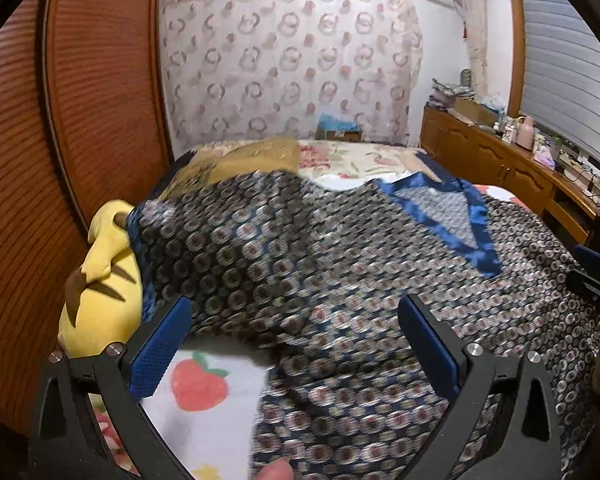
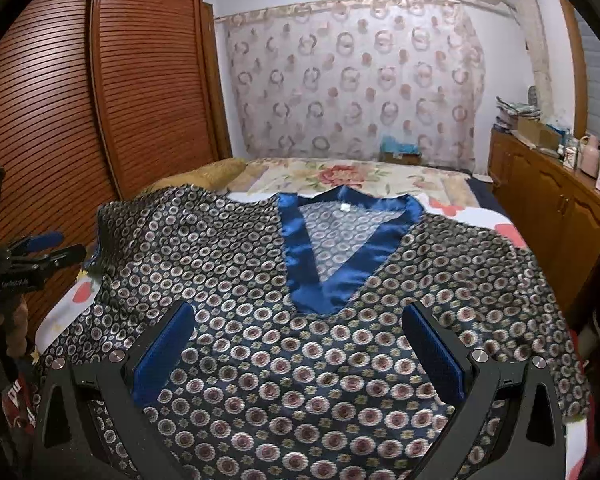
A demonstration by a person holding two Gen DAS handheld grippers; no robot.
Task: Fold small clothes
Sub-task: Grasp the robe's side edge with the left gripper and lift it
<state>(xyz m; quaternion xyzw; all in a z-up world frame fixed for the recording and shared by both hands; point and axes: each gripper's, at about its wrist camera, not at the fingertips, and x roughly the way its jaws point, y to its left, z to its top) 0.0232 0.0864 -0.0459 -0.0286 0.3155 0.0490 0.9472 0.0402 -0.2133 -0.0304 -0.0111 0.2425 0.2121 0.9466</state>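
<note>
A dark blue patterned top [image 2: 260,288] with a shiny blue V-neck collar [image 2: 324,276] lies spread front-up on the bed. It also shows in the left wrist view [image 1: 320,264], blurred, with its collar [image 1: 452,220] at the right. My left gripper [image 1: 296,344] is open and empty, above the top's left lower part near the white strawberry sheet [image 1: 204,396]. My right gripper [image 2: 300,352] is open and empty, over the top's lower middle, below the collar. The left gripper shows at the left edge of the right wrist view [image 2: 40,256].
A yellow plush toy [image 1: 100,280] lies at the bed's left edge by the wooden slatted wardrobe [image 2: 100,100]. A floral bedspread [image 2: 340,176] covers the far end. A wooden cabinet [image 2: 552,208] with clutter runs along the right. A patterned curtain [image 2: 352,80] hangs behind.
</note>
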